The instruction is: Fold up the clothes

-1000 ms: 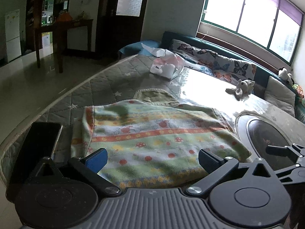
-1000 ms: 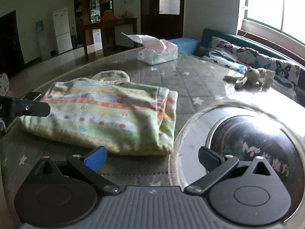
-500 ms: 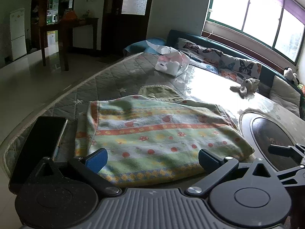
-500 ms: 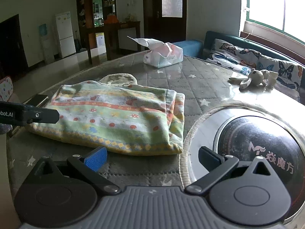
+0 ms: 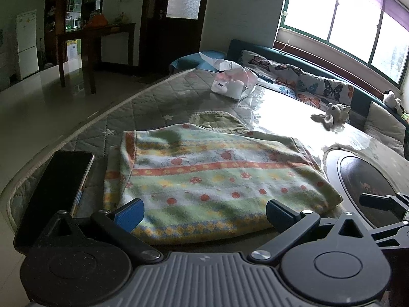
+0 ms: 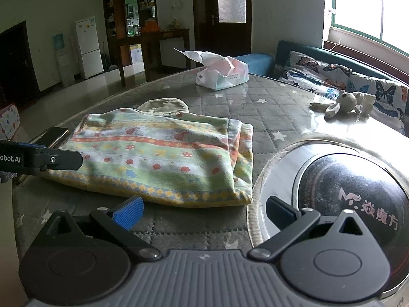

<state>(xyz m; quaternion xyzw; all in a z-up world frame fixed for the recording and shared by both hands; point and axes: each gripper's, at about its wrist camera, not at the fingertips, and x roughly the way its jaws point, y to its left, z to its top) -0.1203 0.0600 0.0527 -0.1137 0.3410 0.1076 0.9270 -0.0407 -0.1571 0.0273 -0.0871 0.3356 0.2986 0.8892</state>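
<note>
A folded garment (image 5: pixel 212 176) with green, orange and yellow patterned stripes lies flat on the quilted table cover (image 5: pixel 153 102); it shows in the right wrist view too (image 6: pixel 158 156). A beige flap (image 5: pixel 217 121) sticks out from its far edge. My left gripper (image 5: pixel 204 211) is open, hovering at the garment's near hem with nothing held. My right gripper (image 6: pixel 204 211) is open and empty, just short of the garment's near right corner. The left gripper's finger (image 6: pixel 51 160) shows at the left of the right wrist view.
A black phone (image 5: pixel 56 186) lies left of the garment near the table edge. A round inset burner (image 6: pixel 355 197) sits to the right. A tissue pack (image 5: pixel 234 83) and a small plush toy (image 5: pixel 329 116) lie further back. A butterfly-cushioned sofa (image 5: pixel 306 81) stands behind.
Both grippers have drawn back and risen a little from the garment, so it looks further off. The garment lies unchanged.
</note>
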